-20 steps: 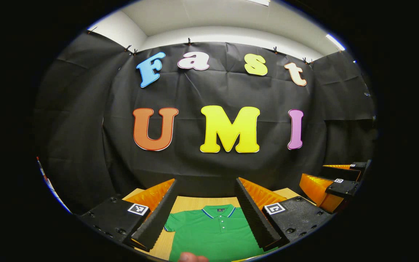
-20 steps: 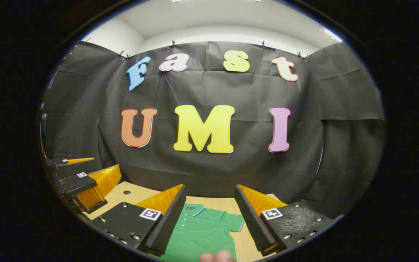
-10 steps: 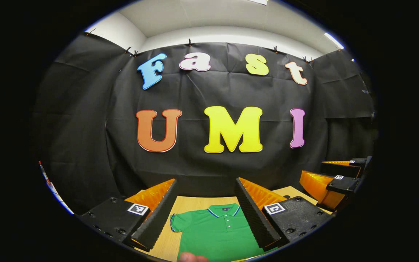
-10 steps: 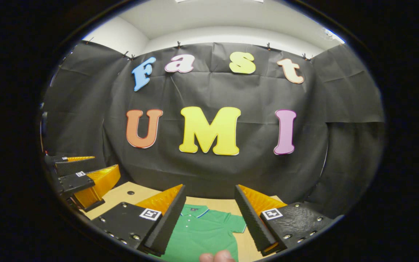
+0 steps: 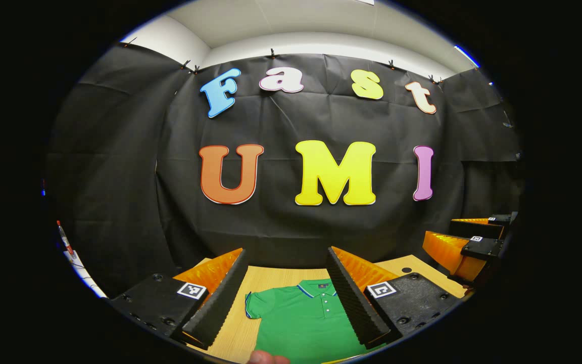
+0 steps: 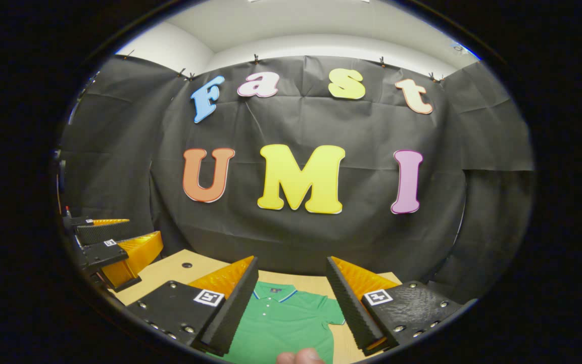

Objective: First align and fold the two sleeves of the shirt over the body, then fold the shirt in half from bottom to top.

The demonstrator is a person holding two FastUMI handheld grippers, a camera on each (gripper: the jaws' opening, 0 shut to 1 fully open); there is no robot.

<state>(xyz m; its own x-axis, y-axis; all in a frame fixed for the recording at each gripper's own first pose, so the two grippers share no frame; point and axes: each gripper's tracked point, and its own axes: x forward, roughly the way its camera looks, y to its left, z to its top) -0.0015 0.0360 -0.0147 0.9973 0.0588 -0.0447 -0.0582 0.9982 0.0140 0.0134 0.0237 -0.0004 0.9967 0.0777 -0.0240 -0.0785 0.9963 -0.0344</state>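
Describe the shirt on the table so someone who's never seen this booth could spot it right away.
Start at the light wooden table in front of the black cloth wall. Lying flat on it is the green short-sleeved polo shirt, collar toward the wall, sleeves spread and unfolded. It is the only garment there, marked by its blue-and-white-trimmed collar and a short row of pale buttons.

light wooden table [image 5: 271, 277], pale grain, running back to the black cloth wall. flat on it, a green polo shirt [image 5: 303, 318], collar toward the wall, front up, short sleeves spread out to the sides, unfolded. one small dark round mark, perhaps a hole, in the tabletop [image 6: 186, 265] off to the side of the shirt, apart from it.
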